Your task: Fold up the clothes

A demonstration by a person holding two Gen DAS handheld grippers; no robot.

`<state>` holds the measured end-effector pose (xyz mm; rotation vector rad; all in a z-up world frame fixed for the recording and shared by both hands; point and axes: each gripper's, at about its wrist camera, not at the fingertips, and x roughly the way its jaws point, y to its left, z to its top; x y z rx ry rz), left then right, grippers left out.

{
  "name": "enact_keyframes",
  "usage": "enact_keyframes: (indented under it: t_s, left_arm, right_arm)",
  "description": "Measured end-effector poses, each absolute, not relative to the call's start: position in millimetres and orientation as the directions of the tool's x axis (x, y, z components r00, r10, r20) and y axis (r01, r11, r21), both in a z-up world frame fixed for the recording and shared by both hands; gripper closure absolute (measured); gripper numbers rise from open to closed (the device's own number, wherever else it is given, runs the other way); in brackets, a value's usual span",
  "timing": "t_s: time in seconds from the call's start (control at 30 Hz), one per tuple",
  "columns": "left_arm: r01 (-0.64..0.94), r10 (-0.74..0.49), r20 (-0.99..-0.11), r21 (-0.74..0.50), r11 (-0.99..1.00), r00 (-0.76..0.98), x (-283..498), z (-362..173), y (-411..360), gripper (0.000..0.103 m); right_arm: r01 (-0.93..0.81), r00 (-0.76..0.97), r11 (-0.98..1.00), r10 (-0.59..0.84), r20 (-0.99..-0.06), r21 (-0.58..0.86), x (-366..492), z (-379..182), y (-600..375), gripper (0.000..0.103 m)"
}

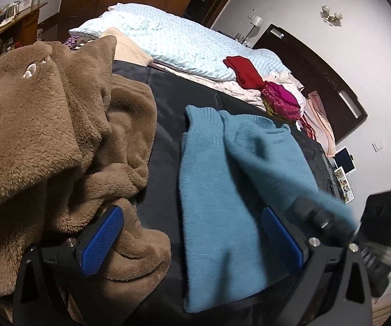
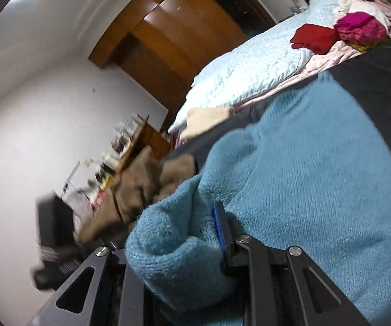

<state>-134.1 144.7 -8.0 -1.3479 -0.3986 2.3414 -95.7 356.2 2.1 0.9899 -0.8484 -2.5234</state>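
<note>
No legible text, label, brand, number or sign appears in either wrist view; the small white mark on the brown fleece garment [image 1: 31,70] is too blurred to read, and the printed sheets [image 1: 343,184] beside the bed are too small to make out.

Home bedroom: bed [image 1: 168,38], wardrobe [image 2: 184,24].

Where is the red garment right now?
In the left wrist view, the red garment lies on the light-blue quilt, upper right, beside the magenta knit bundle.
</note>
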Motion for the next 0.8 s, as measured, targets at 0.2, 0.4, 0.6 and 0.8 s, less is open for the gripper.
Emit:
enact_keyframes:
  t_s: [0.2, 0.4, 0.6, 0.8]
  left_arm:
    - [-0.212, 0.559, -0.729, -0.520, -0.827, -0.396, -143.3, -10.6, 157.1, 0.000]
    - [-0.215, 0.636, -0.695, -0.601, -0.770, -0.336, -154.1, -12.4, 171.6, 0.000]
    - [-0.231, 0.684, -0.692, -0.644, -0.729, -0.230, -180.6, -17.0, 214.1, 0.000]
    - [-0.165, 0.748, -0.652, -0.730, -0.664, -0.123, -209.7, -42.2, 246.9, 0.000]
  right_arm:
    - [0.115, -0.741, -0.878, -0.387, -0.549, 0.465, -76.5, -2.2, 340.0, 0.079]
    - [0.145, -0.741, -0.890, -0.387, -0.548, 0.432, -64.5, -6.9, 340.5, 0.079]
    - [0.167, -0.744, -0.884, -0.403, -0.533, 0.436, -60.8, -2.4, 342.9, 0.079]
    - [0.195, -0.753, -0.897, -0.396, -0.525, 0.398, -52.6, -0.3, 344.1, 0.079]
